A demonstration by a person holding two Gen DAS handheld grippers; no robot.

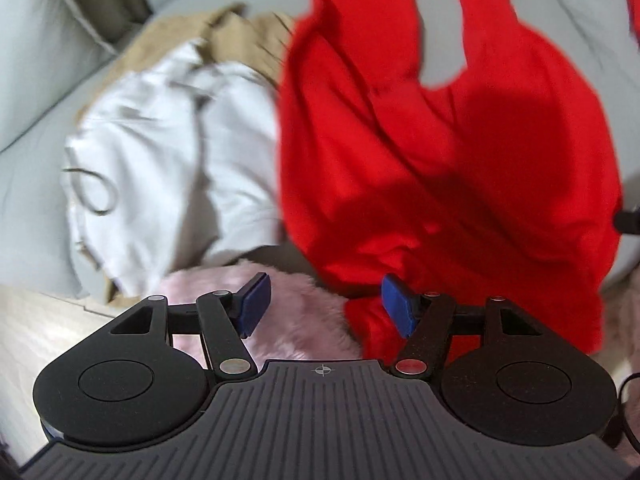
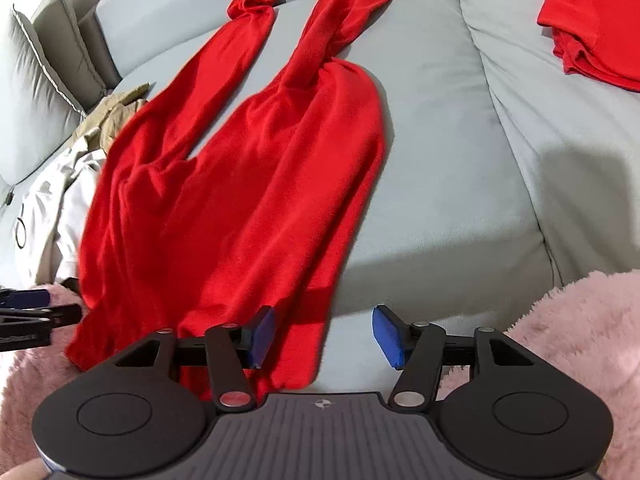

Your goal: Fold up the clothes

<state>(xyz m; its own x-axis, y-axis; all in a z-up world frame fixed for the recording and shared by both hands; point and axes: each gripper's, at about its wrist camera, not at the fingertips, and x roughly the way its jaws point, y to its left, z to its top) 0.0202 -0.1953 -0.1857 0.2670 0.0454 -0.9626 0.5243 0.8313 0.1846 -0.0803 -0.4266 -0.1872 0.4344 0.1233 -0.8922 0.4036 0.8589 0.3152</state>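
Red trousers (image 2: 240, 184) lie spread lengthwise on the pale grey sofa (image 2: 460, 168), waist end nearest you and both legs running away toward the sofa's back. Each leg ends in a cuff turned back on itself; the right leg is twisted about halfway up, and the body of the garment is rumpled with long folds rather than flat. Its near edge hangs over the front of the sofa seat onto the pink fluffy fabric (image 2: 580, 340) that lies along that front edge.

Your left gripper (image 1: 324, 304) hangs over the waist end with its blue pads wide apart; the red cloth touches the right pad only from behind, and nothing is pinched. Your right gripper (image 2: 324, 336) is likewise spread, its left pad over the hem of the trousers, its right pad over bare sofa, gripping nothing.

To the left of the trousers on the sofa sits a crumpled white garment (image 1: 160, 168) on top of a tan one (image 1: 240, 36), touching the trousers' edge. A second red garment (image 2: 592, 28) lies on the sofa well to the right. No container shows in either view.
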